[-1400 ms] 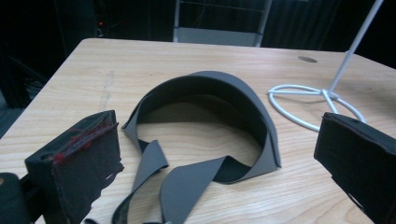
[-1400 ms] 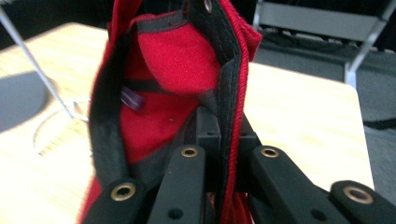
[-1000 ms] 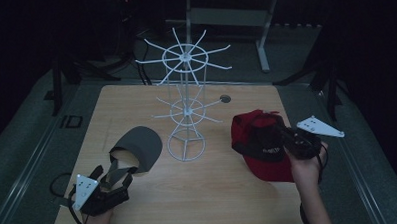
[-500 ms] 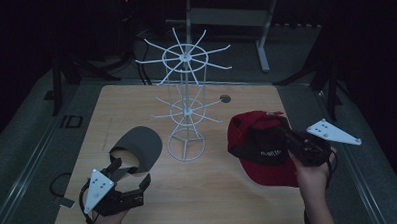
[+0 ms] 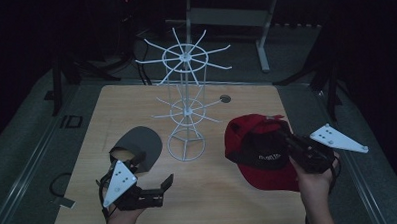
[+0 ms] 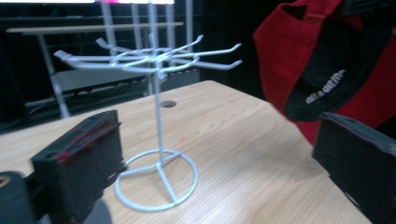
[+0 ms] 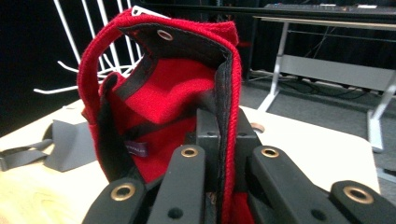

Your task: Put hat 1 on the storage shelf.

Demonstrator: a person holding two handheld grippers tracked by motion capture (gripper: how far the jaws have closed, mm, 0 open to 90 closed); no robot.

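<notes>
A red cap (image 5: 260, 150) with a black lining is held up over the table's right side, and my right gripper (image 5: 283, 135) is shut on its edge. In the right gripper view the jaws (image 7: 219, 135) pinch the cap's (image 7: 154, 93) rim, its hollow facing the camera. My left gripper (image 5: 152, 169) hovers open and empty near the front left, just in front of a grey cap (image 5: 140, 143) lying on the table. In the left gripper view, its wide-apart jaws frame the white wire rack (image 6: 156, 140) and the red cap (image 6: 327, 70).
The white wire rack (image 5: 185, 112), with two tiers of spoke hooks, stands on a ring base at the middle of the wooden table (image 5: 229, 201). A small round hole (image 5: 225, 98) lies behind it. A cable (image 5: 59, 184) hangs off the left edge. Dark floor and a desk frame surround the table.
My left gripper has swung right, away from the grey cap, and turned toward the rack. My right hand has drifted slightly nearer with the red cap still held.
</notes>
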